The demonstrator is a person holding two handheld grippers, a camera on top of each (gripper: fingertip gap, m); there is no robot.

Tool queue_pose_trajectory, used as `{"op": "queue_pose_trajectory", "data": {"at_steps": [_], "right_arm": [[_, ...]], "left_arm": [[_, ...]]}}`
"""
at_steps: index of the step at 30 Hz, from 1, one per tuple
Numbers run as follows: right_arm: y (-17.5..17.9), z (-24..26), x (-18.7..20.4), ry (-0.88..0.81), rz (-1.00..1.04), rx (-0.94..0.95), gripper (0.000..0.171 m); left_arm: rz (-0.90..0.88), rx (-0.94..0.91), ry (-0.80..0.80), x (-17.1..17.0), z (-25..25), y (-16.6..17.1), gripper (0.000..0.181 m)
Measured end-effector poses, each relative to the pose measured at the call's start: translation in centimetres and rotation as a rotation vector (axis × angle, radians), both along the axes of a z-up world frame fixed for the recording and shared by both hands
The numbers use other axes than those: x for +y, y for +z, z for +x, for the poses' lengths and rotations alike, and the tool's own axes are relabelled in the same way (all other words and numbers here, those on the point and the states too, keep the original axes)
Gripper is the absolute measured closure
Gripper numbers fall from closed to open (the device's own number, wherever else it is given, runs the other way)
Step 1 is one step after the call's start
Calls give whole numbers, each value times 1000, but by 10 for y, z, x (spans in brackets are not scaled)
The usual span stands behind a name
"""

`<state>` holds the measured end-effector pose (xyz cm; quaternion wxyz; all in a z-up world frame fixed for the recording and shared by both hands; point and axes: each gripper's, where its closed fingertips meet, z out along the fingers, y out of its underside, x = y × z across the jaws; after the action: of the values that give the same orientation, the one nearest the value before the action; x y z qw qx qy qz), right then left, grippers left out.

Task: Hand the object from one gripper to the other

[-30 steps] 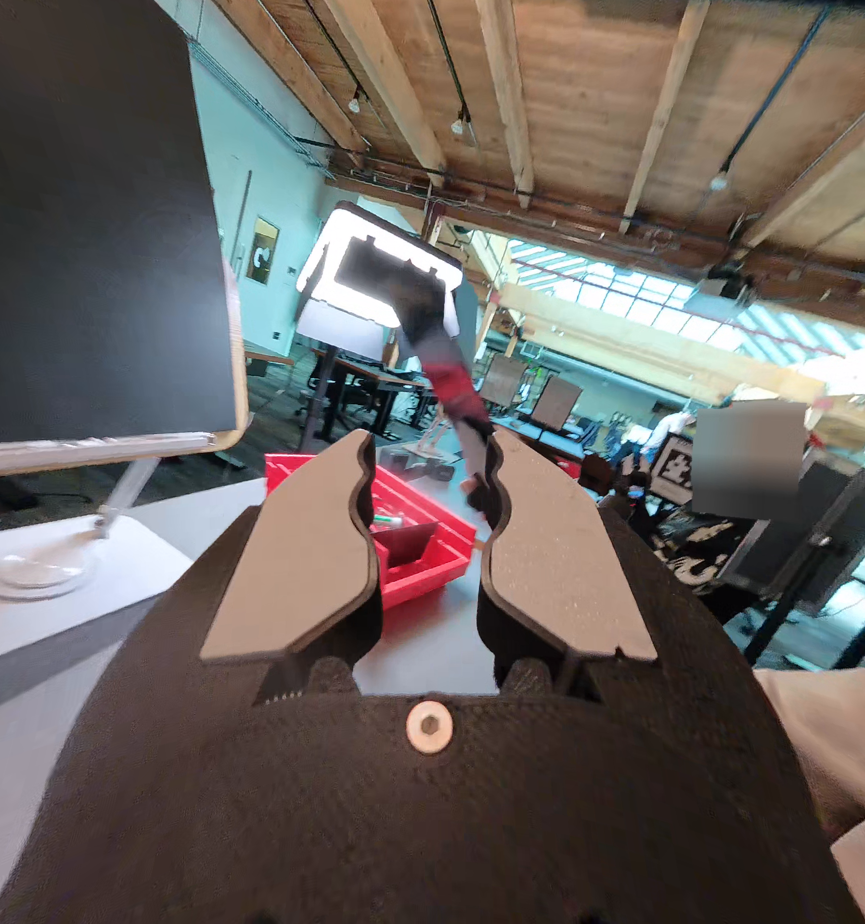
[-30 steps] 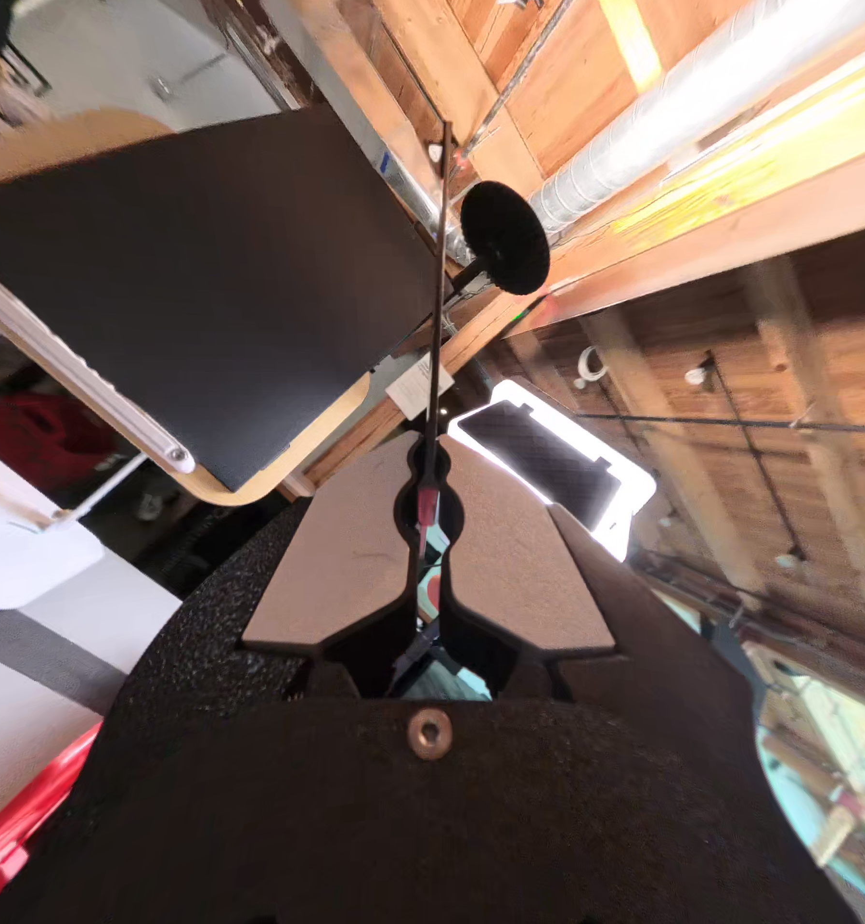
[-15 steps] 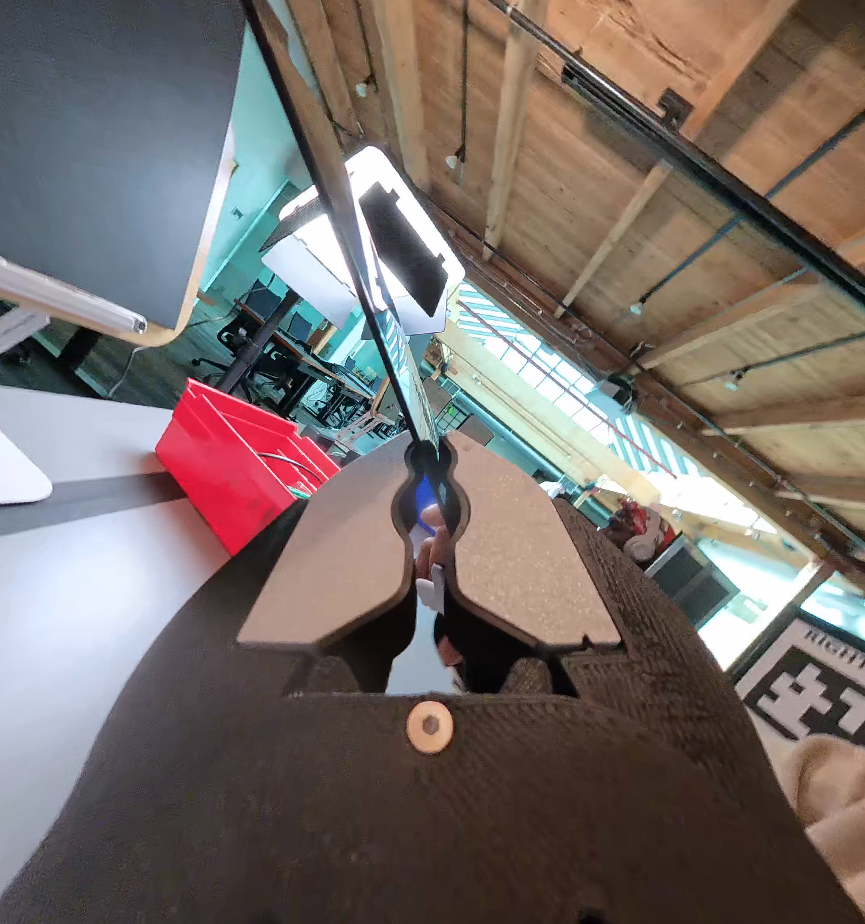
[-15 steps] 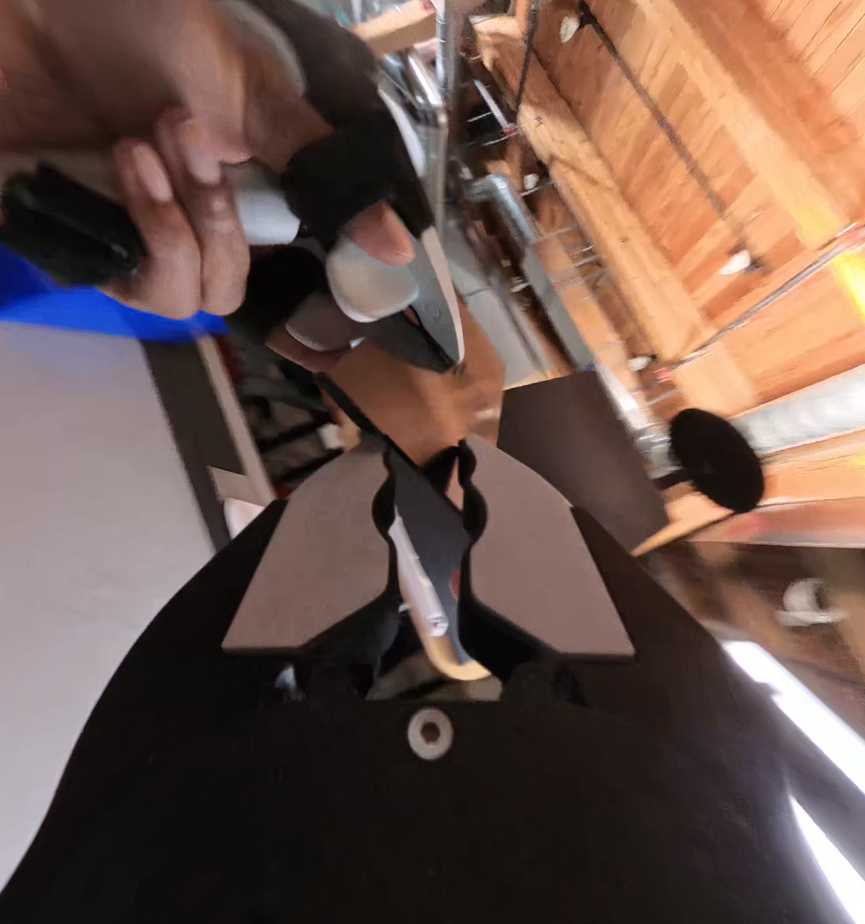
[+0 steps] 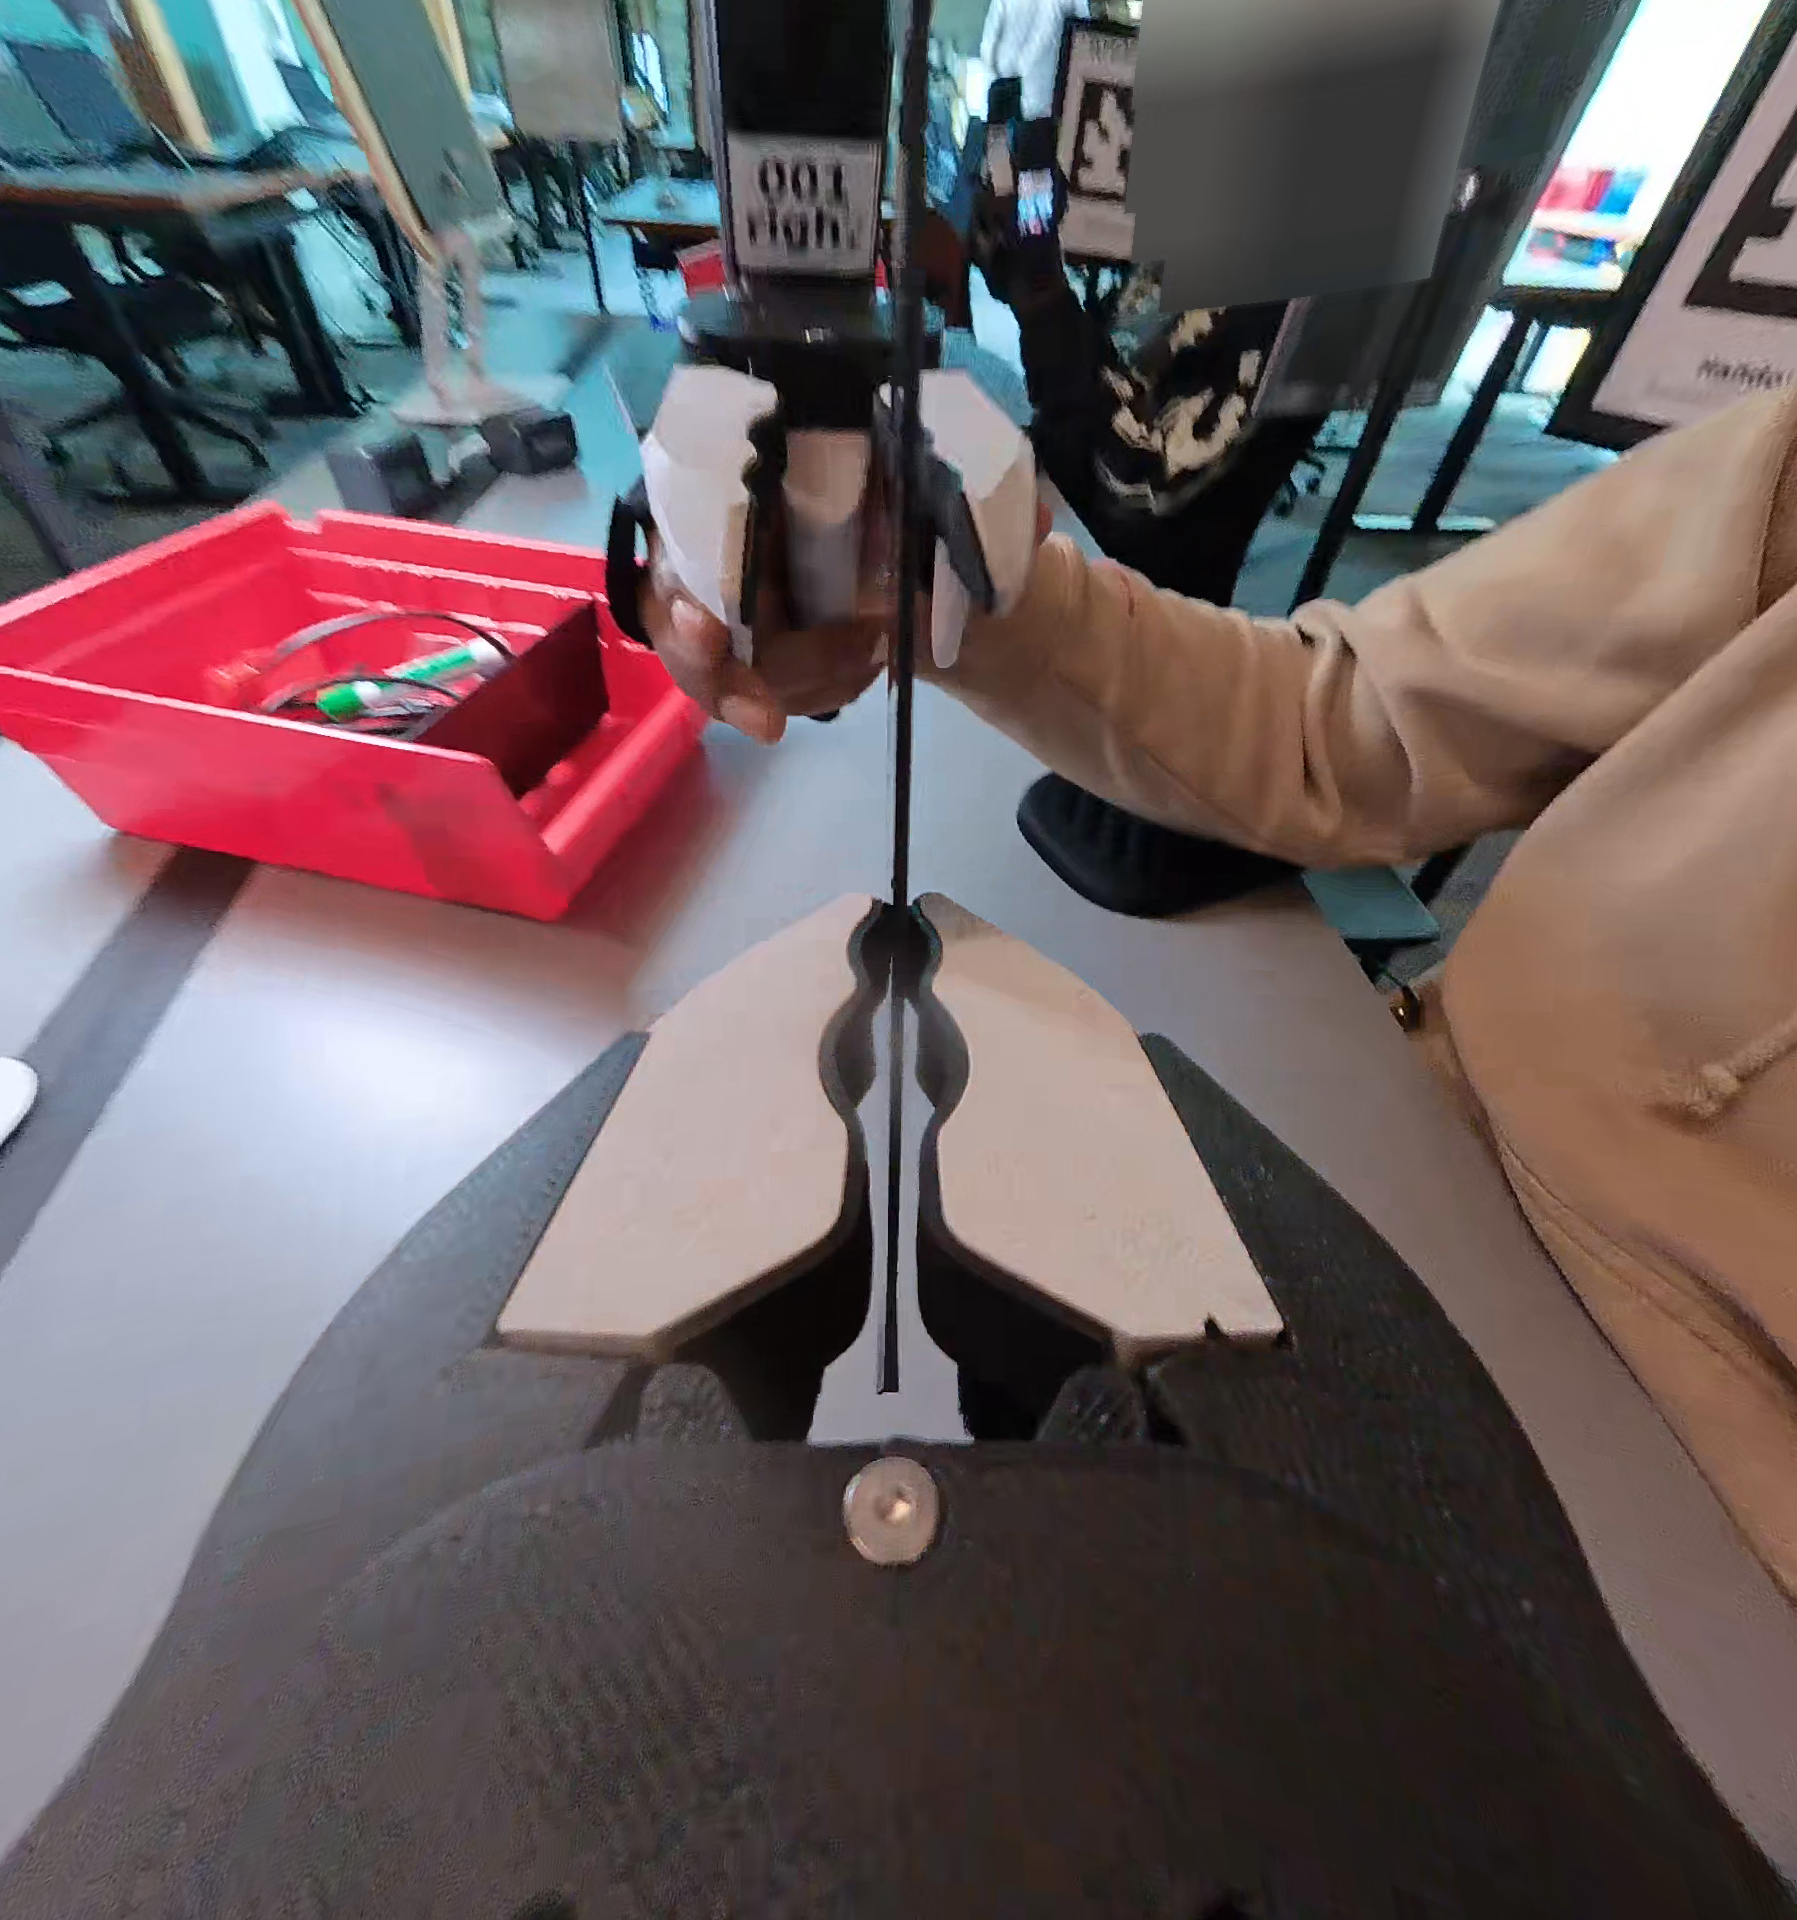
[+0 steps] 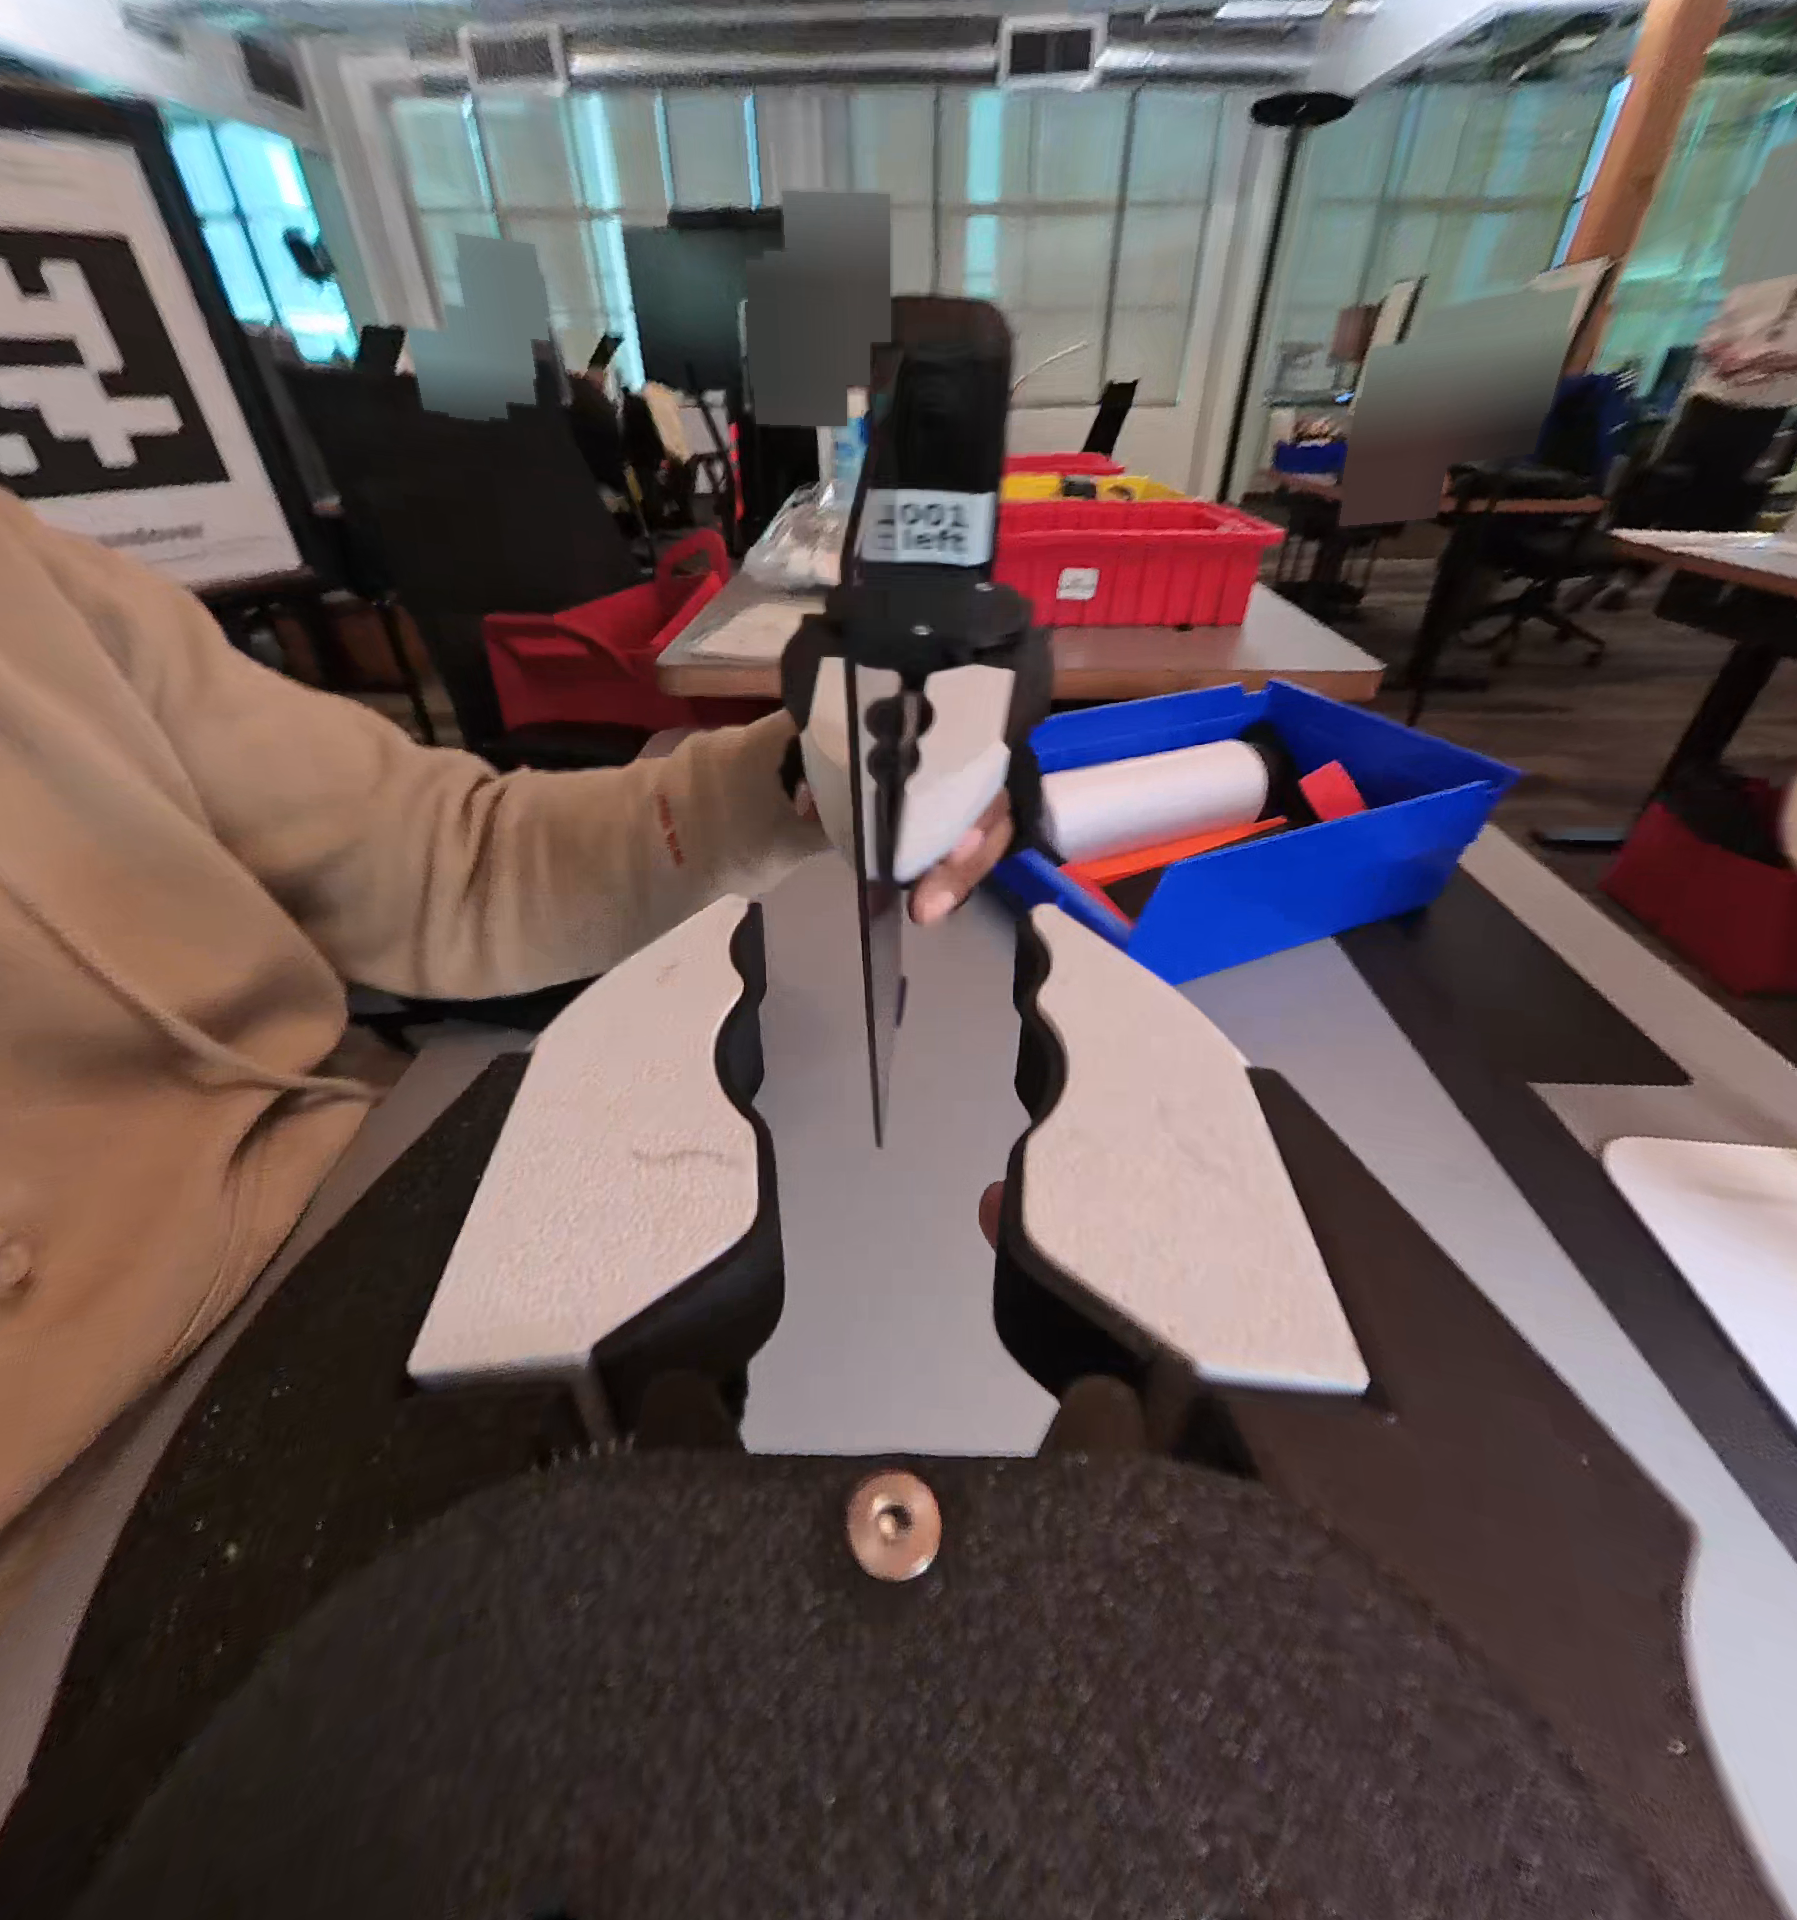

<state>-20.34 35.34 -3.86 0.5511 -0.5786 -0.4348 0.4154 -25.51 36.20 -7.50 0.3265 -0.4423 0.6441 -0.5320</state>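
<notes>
1. Your left gripper (image 5: pixel 896 909): jaws pressed together on a thin black flat strip (image 5: pixel 900 644), seen edge-on, which runs forward from between the pads towards the other gripper.
2. Your right gripper (image 6: pixel 889 935): jaws spread wide, with the free end of the strip (image 6: pixel 878 997) hanging in the gap and touching neither pad.
3. The strip: held only by the left gripper, up off the grey table (image 5: pixel 250 1039), between the two grippers that face each other.
4. Your sleeves: beige hooded top (image 5: pixel 1652 831), one arm reaching to each handle.
5. Red bin (image 5: pixel 281 769): on the table beyond the left gripper; holds cables and a green marker (image 5: pixel 406 675).
6. Blue bin (image 6: pixel 1289 883): on the table beyond the right gripper; holds a white roll (image 6: pixel 1154 795) and red pieces.
</notes>
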Motion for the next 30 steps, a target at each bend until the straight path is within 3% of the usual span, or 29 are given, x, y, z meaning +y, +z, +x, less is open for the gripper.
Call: {"op": "queue_pose_trajectory", "data": {"at_steps": [4, 7, 11, 13, 16, 18, 23, 27, 30], "right_arm": [[-27, -34, -13, 80, -8, -189, 129], [-45, -41, 2, -18, 13, -315, 168], [-25, -25, 18, -137, 68, -248, 169], [-2, -4, 32, -286, 156, -182, 169], [36, 40, 53, -634, 422, -142, 170], [49, 60, 58, -836, 647, -220, 169], [37, 67, 74, -1159, 1132, -666, 169], [13, 62, 93, -1278, 1158, -801, 169], [-4, 41, 99, -1244, 1189, -859, 169]], "left_arm": [[16, 109, -35, -10, 13, -24, 179], [45, 123, -9, -6, 15, -30, 179], [53, -49, 207, 30, 18, -3, 160], [15, -125, 324, 52, 11, 13, 157], [-210, -200, 390, 69, 1, 36, 156], [-395, -240, 359, 68, 0, 49, 150], [-605, -263, 298, 46, 22, 60, 132], [-633, -205, 348, 33, 47, 47, 129], [-677, -196, 459, 45, 57, 29, 143]]}}
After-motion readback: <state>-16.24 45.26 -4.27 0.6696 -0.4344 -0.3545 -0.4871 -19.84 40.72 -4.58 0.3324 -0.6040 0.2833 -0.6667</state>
